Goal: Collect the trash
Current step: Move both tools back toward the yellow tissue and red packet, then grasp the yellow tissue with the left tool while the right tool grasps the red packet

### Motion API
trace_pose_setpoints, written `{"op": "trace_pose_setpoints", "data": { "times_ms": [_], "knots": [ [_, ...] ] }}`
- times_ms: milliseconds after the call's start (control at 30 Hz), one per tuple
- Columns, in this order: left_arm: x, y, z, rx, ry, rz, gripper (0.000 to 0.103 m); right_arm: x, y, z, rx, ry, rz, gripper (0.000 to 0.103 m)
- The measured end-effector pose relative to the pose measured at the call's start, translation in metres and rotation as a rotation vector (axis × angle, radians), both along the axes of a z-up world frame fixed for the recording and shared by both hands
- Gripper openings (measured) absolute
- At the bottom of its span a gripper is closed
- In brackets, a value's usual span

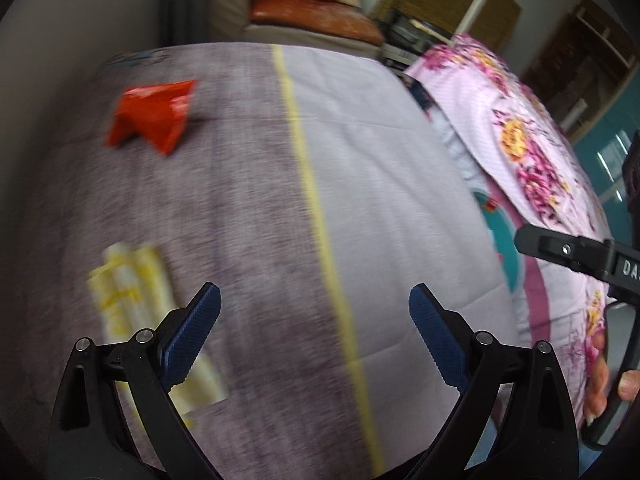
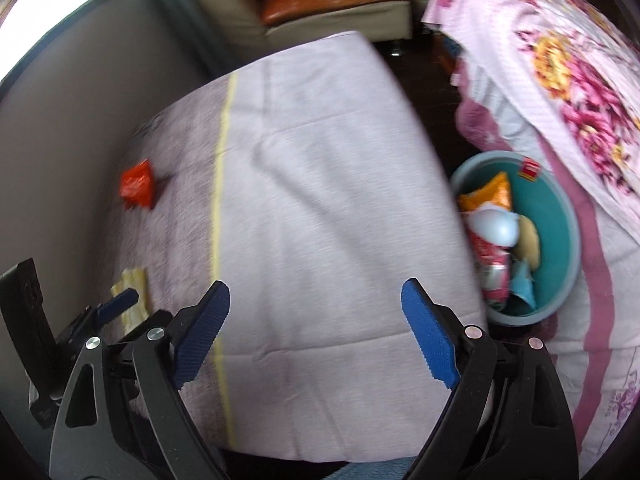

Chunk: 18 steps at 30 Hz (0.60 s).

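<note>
both tongs, left [image 1: 315,304] and right [image 2: 316,300], stand wide and empty above the cloth-covered bed [image 2: 320,200]. crumpled red wrapper [image 1: 154,114] lies far ahead-left; flat yellow wrapper [image 1: 132,292] beside the left tongs; teal round bin [image 2: 560,216] at right.

A grey wall [image 2: 80,92] flanks the bed [image 2: 320,200]; beyond stands a cream sofa [image 2: 340,28] with orange cushion [image 2: 332,0].
</note>
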State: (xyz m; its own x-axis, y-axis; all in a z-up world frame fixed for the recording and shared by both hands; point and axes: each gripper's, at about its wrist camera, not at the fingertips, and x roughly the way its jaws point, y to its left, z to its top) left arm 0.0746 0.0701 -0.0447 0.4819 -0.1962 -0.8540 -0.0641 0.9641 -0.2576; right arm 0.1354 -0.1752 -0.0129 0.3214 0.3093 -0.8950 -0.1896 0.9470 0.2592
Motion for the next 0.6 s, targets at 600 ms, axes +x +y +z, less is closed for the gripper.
{"op": "trace_pose_setpoints", "data": {
  "times_ms": [600],
  "knots": [
    [-0.039,0.077,-0.036,0.09,0.093,0.219,0.081,-0.018,0.115,-0.028,-0.019,0.074,0.242,0.084]
  ]
}}
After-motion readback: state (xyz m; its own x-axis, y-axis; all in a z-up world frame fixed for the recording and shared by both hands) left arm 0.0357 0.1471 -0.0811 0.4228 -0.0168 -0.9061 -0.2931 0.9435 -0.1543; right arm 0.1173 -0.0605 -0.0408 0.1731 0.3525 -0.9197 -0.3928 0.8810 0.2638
